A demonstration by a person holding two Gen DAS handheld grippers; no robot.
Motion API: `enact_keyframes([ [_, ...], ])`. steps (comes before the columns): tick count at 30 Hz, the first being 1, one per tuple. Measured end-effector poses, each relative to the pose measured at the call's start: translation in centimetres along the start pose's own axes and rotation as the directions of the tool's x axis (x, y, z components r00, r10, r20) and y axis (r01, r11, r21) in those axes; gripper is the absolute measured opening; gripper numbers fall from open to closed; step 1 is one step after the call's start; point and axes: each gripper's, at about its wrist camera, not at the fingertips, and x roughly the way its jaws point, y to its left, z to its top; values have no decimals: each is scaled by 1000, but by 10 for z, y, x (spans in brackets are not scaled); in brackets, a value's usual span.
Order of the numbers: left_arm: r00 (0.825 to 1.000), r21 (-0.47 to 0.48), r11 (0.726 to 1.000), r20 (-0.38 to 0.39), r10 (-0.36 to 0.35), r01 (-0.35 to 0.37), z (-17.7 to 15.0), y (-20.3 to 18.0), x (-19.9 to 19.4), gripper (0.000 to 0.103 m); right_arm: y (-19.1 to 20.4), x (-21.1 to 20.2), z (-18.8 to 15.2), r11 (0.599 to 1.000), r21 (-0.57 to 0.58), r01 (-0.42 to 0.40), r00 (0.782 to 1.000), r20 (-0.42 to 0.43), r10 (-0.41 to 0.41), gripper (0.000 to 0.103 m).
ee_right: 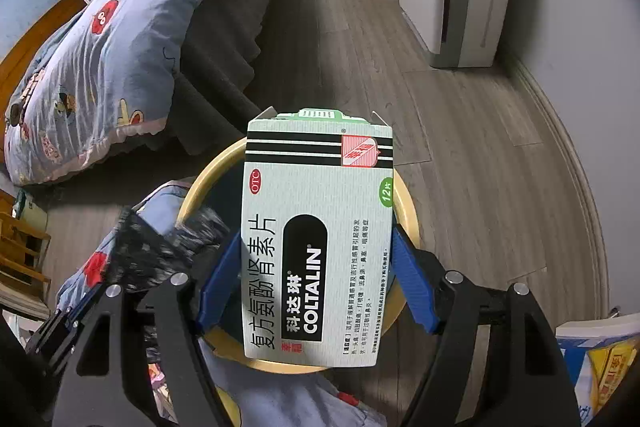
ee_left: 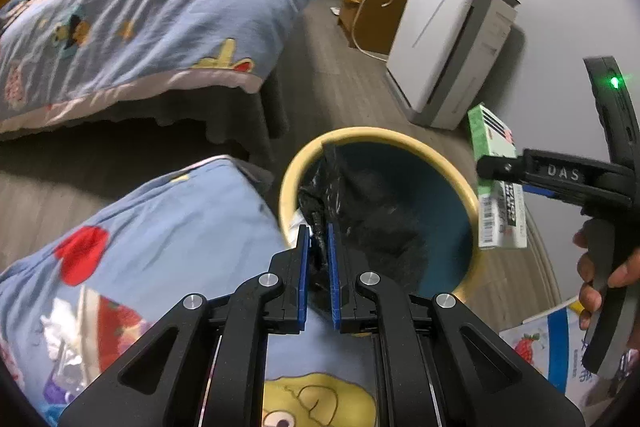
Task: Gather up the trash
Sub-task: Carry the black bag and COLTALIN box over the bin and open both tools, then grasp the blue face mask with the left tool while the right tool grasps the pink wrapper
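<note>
**Medicine box poised over the bin while the liner is held aside**

Left wrist view: the left gripper point(ee_left: 319, 247) is clenched on a fold of the black bin liner point(ee_left: 324, 187), pinching it near the inner edge of the yellow-rimmed trash bin point(ee_left: 384, 137). The hold looks meant to keep the loose plastic pulled aside so the bin's mouth is open for a drop. The bin stands on the wood floor point(ee_left: 332, 67), just beside a cartoon-print blue quilt point(ee_left: 160, 219) that lies under the gripper. At the right, the right gripper point(ee_left: 498, 167) carries a green-and-white medicine box point(ee_left: 496, 147) at the bin's far rim, the person's hand point(ee_left: 600, 267) on the trigger.

Right wrist view: the right gripper point(ee_right: 318, 259) grasps the medicine box point(ee_right: 316, 239) across its two long edges, the blue fingers point(ee_right: 222, 275) pressed to either side. The box is held printed face up, directly above the trash bin point(ee_right: 408, 211), so a release should drop it inside. The liner point(ee_right: 160, 251) shows as a blurred dark strip at the left. The box is not yet in the bin; it appears empty and light, so it should fall easily.
</note>
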Motion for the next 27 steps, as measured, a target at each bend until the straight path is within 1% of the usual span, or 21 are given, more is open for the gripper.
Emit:
enact_keyframes([
  [4,1000,29,1000,3,-3,3,-2,-6,6,10,-2,2,2,1000,14,7,1000,15,-7,72],
  [7,1000,25,1000,-4,-10,10,-3,-5,11,10,-4,5,3,1000,23,3,1000,19,-4,73],
  [8,1000,21,1000,-9,-12,12,-4,-4,12,10,-5,5,2,1000,27,2,1000,20,-2,81],
  [9,1000,18,1000,-13,-13,13,-4,-3,13,13,-5,5,2,1000,31,2,1000,25,-3,85],
  [10,1000,15,1000,-14,-14,15,-4,-2,13,15,-5,5,3,999,32,-2,1000,28,1,86],
  [12,1000,4,1000,-7,-12,12,-4,1,11,28,-3,4,3,999,32,-10,999,33,9,90],
  [13,1000,0,1000,-4,-11,11,-4,2,10,32,-2,3,3,999,30,-13,999,36,12,92],
  [15,1000,-6,1000,8,-6,6,-4,4,7,51,-1,1,3,1000,24,-16,999,43,15,97],
  [16,1000,-7,1000,16,-4,4,-4,4,5,55,0,0,3,1000,20,-14,999,46,13,97],
  [17,1000,-6,1000,21,-2,2,-4,4,3,64,1,-1,4,1000,18,-13,999,47,12,97],
  [18,1000,-5,1000,27,3,-3,-4,4,1,75,2,-2,4,1000,18,-12,999,48,11,97],
  [21,998,2,1000,51,29,-29,-3,4,-7,91,6,-5,5,1000,17,-10,999,49,9,97],
  [23,997,8,999,64,48,-49,-3,4,-14,93,11,-9,5,1000,12,-10,998,54,9,97],
  [27,995,-1,998,68,67,-67,-2,10,-32,95,21,-20,5,1000,-6,-15,998,68,15,97],
])
